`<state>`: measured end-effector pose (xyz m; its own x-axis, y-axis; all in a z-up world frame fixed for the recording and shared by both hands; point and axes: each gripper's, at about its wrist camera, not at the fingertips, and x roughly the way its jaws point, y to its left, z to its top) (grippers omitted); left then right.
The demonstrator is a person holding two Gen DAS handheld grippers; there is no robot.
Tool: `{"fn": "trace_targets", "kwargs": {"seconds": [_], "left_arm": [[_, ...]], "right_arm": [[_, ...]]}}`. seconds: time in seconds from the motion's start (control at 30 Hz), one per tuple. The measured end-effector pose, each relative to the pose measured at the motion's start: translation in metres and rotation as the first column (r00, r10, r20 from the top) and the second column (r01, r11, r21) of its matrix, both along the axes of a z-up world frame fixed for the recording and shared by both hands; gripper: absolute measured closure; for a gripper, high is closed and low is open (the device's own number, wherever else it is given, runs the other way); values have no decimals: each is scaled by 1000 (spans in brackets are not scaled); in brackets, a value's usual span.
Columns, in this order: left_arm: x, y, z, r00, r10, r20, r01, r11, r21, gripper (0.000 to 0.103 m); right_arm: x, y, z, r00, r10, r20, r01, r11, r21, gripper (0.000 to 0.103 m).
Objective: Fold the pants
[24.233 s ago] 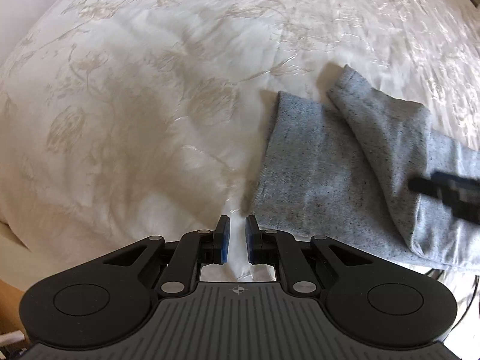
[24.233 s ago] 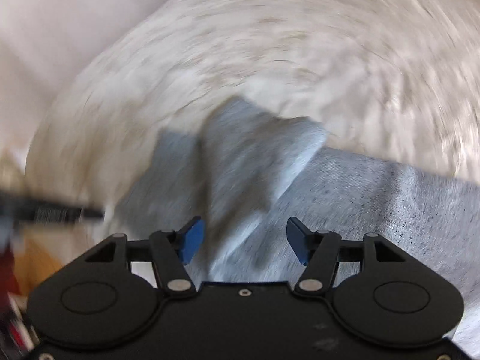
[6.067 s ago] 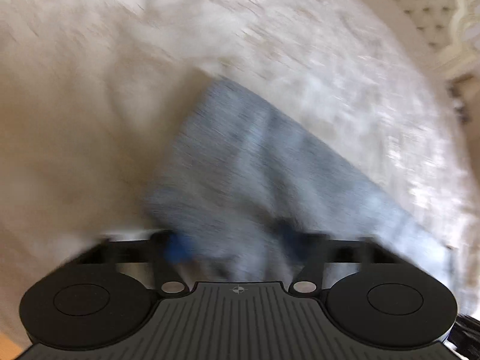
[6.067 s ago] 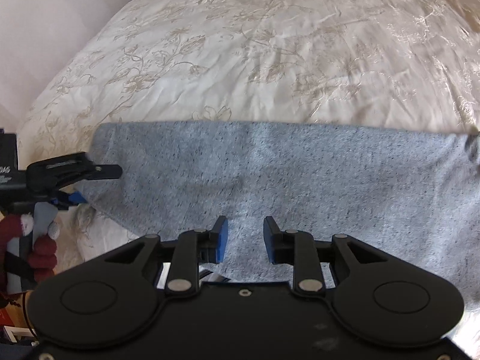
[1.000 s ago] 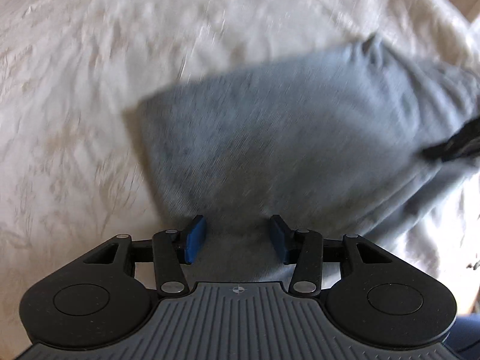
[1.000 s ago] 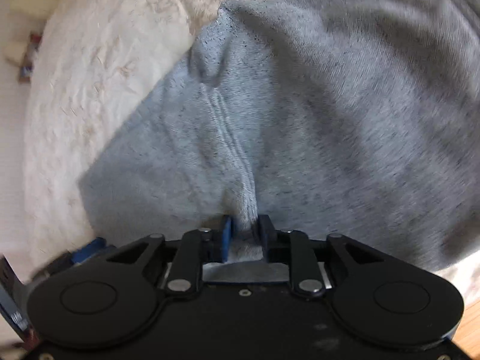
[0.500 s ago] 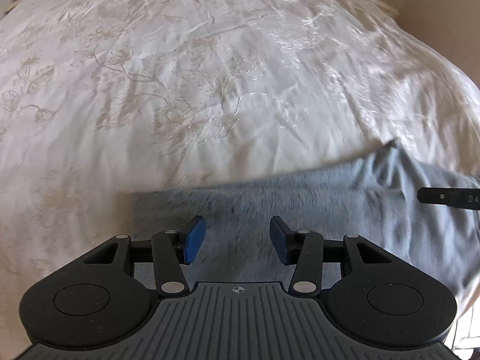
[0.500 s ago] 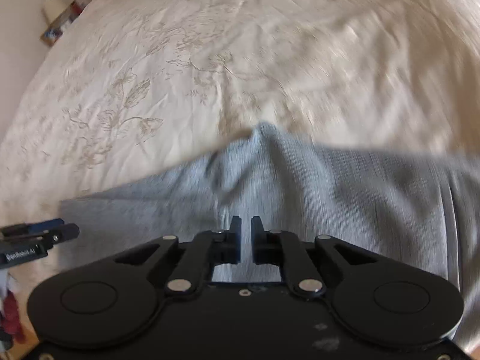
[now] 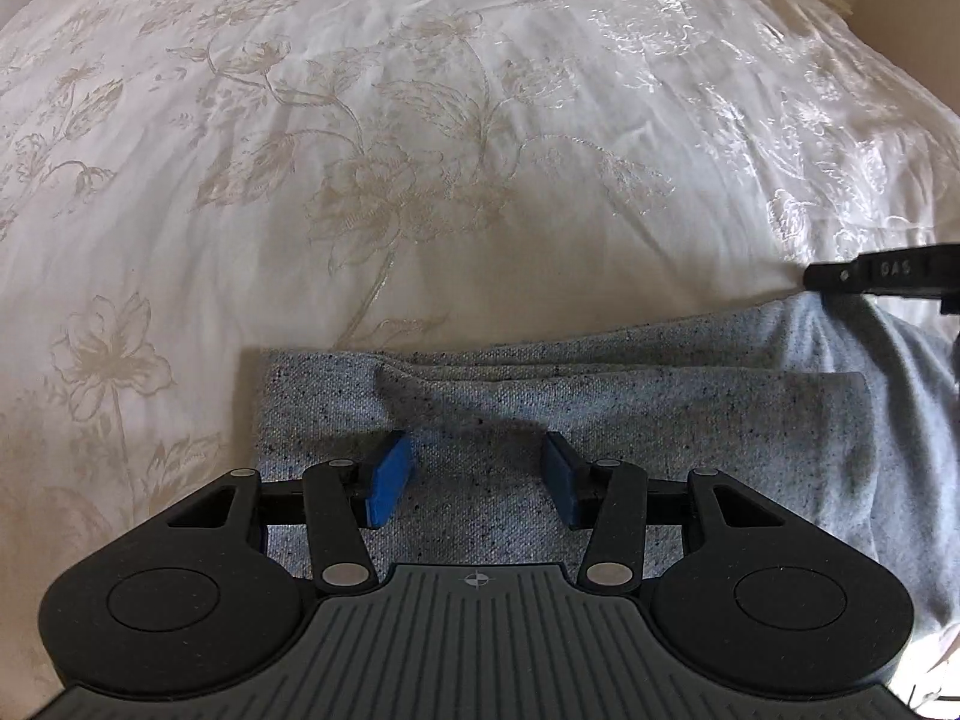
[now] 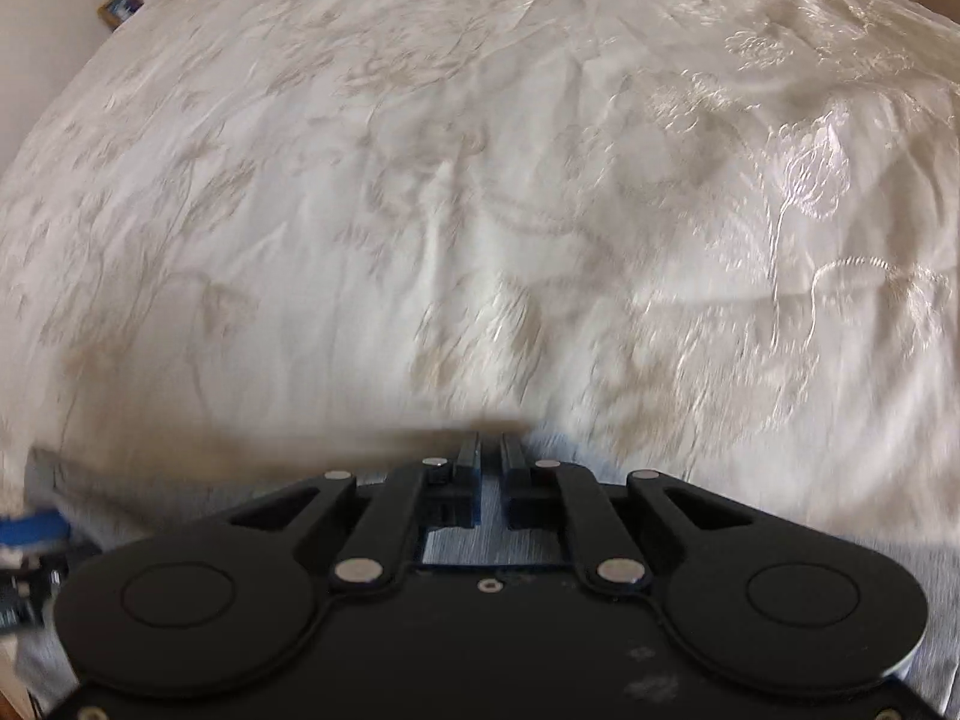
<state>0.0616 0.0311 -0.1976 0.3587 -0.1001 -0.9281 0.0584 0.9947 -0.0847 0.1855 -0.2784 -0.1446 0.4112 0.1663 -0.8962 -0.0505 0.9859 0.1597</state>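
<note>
Grey pants (image 9: 630, 414) lie folded in a long band across the near edge of the bed, on the white bedspread (image 9: 420, 150) w/ pale floral embroidery. In the left wrist view several layered edges run along the far side of the fabric, and one short crease rises near its left end.

Left gripper (image 9: 477, 474): jaws spread wide, blue pads (image 9: 390, 477) on either side, directly over the top layer of the pants, nothing between them. Whether the tips touch the cloth can't be told.

Right gripper (image 10: 491, 468): jaws pressed nearly together, only a thin slit left. Grey fabric shows just below and behind the tips (pants (image 10: 492, 540) seen through the frame gap), but the view is motion-blurred, so can't tell if any cloth is pinched. In the left wrist view the right gripper's black finger (image 9: 882, 273) reaches in from the right edge, just over the far right part of the pants, approx at the fabric's raised hump.
</note>
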Motion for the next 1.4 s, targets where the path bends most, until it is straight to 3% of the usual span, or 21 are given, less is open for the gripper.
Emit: {"fn": "trace_targets", "kwargs": {"seconds": [0.23,0.4,0.47,0.57,0.7,0.8,0.83,1.03,1.17,1.4], "left_arm": [[-5,-33,26,990,-128,66,131,991,-36,56],[-15,-82,26,961,-263,84,270,959,-92,56],[-18,-101,22,948,-308,84,316,944,-98,56],[-22,-126,10,929,-361,75,368,924,-101,56],[-21,-147,-11,914,-403,38,404,914,-23,52],[-17,-152,-21,912,-409,21,409,913,-3,48],[-16,-153,-22,913,-408,16,408,913,2,48],[-16,-158,-21,911,-412,1,411,911,36,47],[-18,-167,-19,901,-435,-10,434,898,69,47],[-18,-171,-17,901,-432,-38,434,896,96,46]], "right_arm": [[-50,-26,40,995,-82,64,78,995,66,89],[-121,-55,55,981,-187,43,185,982,39,85],[-150,-72,61,966,-254,40,253,967,20,76],[-190,-98,68,926,-374,42,374,927,22,69],[-239,-123,72,865,-495,80,497,868,5,56],[-272,-144,67,796,-598,91,598,801,27,54],[-279,-148,63,771,-631,90,630,776,37,49],[-305,-193,26,653,-756,47,736,648,197,45],[-304,-212,3,637,-770,38,731,618,289,45],[-280,-234,-23,634,-773,24,713,596,369,39]]}}
